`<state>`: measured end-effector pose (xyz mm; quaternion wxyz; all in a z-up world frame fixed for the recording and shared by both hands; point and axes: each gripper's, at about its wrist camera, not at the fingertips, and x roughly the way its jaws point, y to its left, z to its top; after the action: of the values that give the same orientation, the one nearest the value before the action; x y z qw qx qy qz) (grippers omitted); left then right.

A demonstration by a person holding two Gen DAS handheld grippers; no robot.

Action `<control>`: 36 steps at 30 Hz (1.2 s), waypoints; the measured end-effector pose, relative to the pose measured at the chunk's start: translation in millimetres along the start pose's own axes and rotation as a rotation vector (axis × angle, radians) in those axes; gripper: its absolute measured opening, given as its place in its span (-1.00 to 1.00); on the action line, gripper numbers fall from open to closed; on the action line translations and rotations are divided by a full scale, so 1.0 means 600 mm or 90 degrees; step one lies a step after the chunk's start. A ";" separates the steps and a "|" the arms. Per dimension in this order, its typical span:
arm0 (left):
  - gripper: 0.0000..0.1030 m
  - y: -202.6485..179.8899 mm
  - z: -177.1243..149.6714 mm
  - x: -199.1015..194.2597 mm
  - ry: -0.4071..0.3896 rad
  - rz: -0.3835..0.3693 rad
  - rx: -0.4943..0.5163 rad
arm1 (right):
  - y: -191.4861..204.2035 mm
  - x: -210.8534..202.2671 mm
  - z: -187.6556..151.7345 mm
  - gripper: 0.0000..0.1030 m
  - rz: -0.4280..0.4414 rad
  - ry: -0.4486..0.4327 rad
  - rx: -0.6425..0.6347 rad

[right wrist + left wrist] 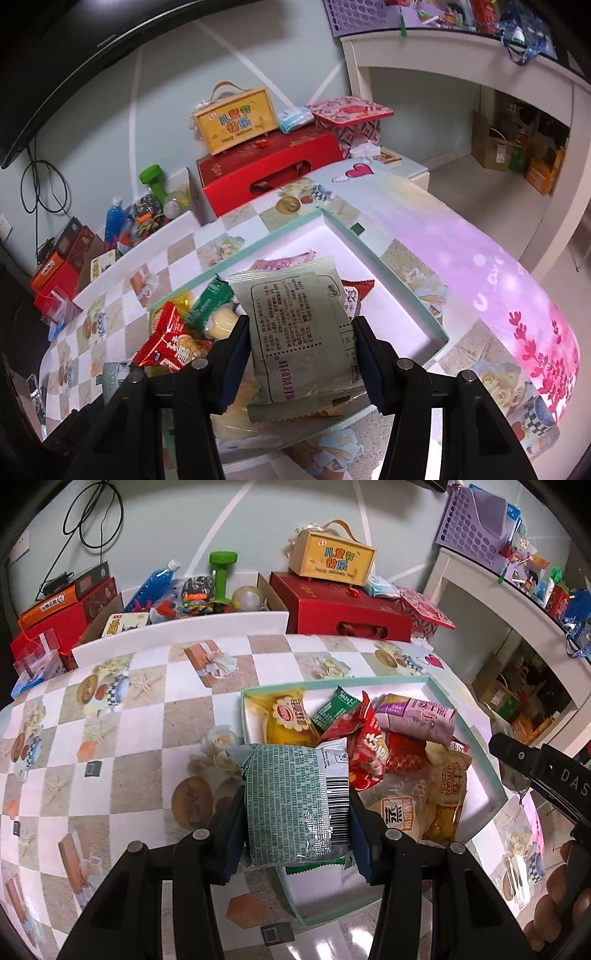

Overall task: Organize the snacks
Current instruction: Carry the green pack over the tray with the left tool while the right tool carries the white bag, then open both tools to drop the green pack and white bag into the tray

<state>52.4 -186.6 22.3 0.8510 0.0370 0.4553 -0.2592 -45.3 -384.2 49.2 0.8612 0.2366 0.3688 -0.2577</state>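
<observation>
Nearest the left wrist camera, the left gripper (297,812) pinches a pale green printed snack packet (291,801) above the shallow mint-rimmed white box (491,775), crowded with yellow, red and purple snack packs. A white bin (184,627) behind holds a green dumbbell (221,574).

Right wrist camera: the right gripper (301,354) clamps a grey-green foil snack pouch (301,339) over that box, hiding part of its contents; a red gift box (269,170) stands beyond.

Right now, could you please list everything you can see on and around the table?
Snack box: one, mint rim, on the table, holding mixed packets.
Green printed packet: one, in the left gripper.
Grey-green packet: one, in the right gripper.
Red gift box: one, behind the table.
Yellow handled box: one, atop the red gift box.
Dumbbell: one, green, in a rear carton.
Left gripper: black, clamped.
Right gripper: black, clamped.
</observation>
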 end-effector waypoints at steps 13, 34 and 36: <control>-0.01 -0.026 -0.002 0.048 0.012 -0.030 0.018 | 0.023 0.053 -0.017 0.11 0.032 0.051 -0.025; 0.01 -0.050 0.000 0.070 0.022 -0.033 0.037 | 0.040 0.082 -0.026 0.11 0.037 0.078 -0.046; 0.20 -0.051 0.000 0.066 0.025 -0.038 0.037 | 0.038 0.081 -0.025 0.11 0.040 0.079 -0.045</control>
<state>55.5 -229.2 -3.9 0.8325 0.0529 0.4650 -0.2965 -9.9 -371.0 7.9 0.8522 0.2328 0.4228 -0.2020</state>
